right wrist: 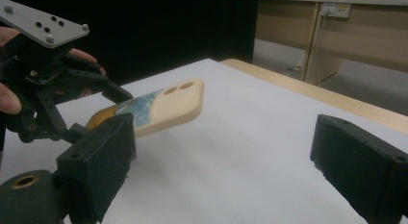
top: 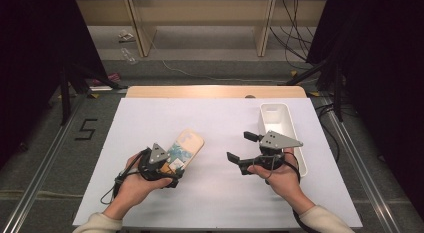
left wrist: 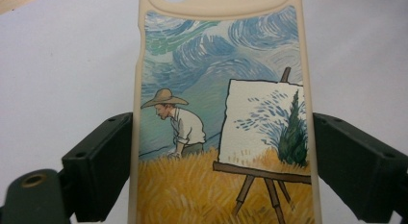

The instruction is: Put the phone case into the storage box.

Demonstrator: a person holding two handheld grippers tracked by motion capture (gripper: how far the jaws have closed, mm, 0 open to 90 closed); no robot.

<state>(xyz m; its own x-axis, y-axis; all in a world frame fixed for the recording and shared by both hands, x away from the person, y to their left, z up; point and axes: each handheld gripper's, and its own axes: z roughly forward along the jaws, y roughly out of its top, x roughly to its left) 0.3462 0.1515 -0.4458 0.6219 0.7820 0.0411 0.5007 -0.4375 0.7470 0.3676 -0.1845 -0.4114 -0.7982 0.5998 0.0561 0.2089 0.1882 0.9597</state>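
Left hand-held gripper (top: 172,169), lower left: clamped across painted phone case (top: 186,147). Right hand-held gripper (top: 241,146), centre right: jaws wide, empty, above counter (top: 220,118).

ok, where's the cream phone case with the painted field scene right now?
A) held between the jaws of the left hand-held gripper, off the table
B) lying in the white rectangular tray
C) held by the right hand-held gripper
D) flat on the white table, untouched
A: the left hand-held gripper has its jaws on both long edges of the cream phone case with the painted field scene, which is lifted above the white table.
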